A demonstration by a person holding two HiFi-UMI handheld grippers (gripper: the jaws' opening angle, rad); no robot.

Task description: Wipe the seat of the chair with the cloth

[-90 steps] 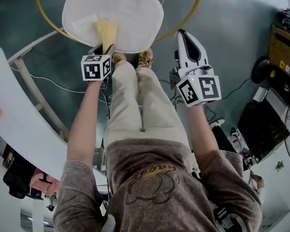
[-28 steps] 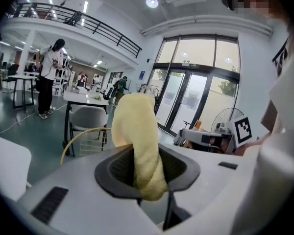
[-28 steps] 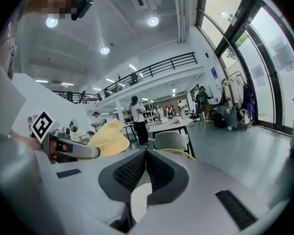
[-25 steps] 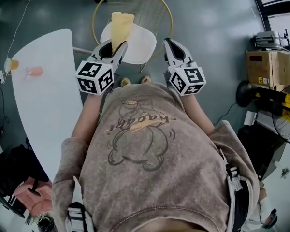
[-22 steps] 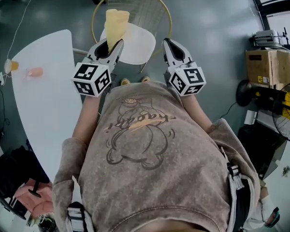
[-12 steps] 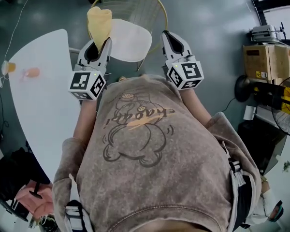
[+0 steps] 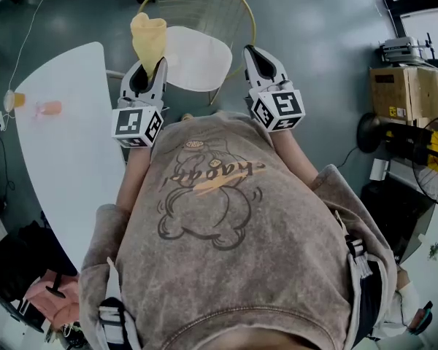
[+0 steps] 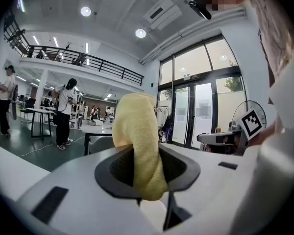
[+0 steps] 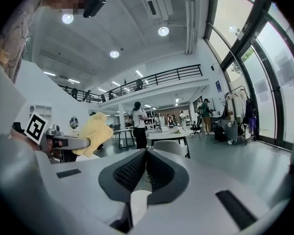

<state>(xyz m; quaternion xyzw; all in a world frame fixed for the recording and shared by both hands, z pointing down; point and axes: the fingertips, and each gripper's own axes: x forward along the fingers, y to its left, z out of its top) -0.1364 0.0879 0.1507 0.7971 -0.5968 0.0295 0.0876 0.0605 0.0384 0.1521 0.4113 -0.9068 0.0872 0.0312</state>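
Note:
A yellow cloth (image 7: 150, 39) stands up out of my left gripper (image 7: 147, 68), which is shut on it and held high, level with the person's chest. In the left gripper view the cloth (image 8: 137, 141) rises between the dark pads. The chair (image 7: 197, 57) with its white seat and yellow wire back stands on the floor far below, past both grippers. My right gripper (image 7: 254, 55) is shut with nothing in it, raised beside the left one. The right gripper view shows the cloth (image 9: 93, 133) and the left gripper off to its left.
A long white table (image 7: 62, 152) runs along the left, with a small orange thing (image 7: 50, 109) on it. A cardboard box (image 7: 409, 93) and a fan (image 7: 434, 166) stand at the right. Other people and tables (image 8: 63, 114) show far across the hall.
The person has stood up from the chair. Both grippers rose off the seat to chest height, and the left one carried the cloth up and to the left.

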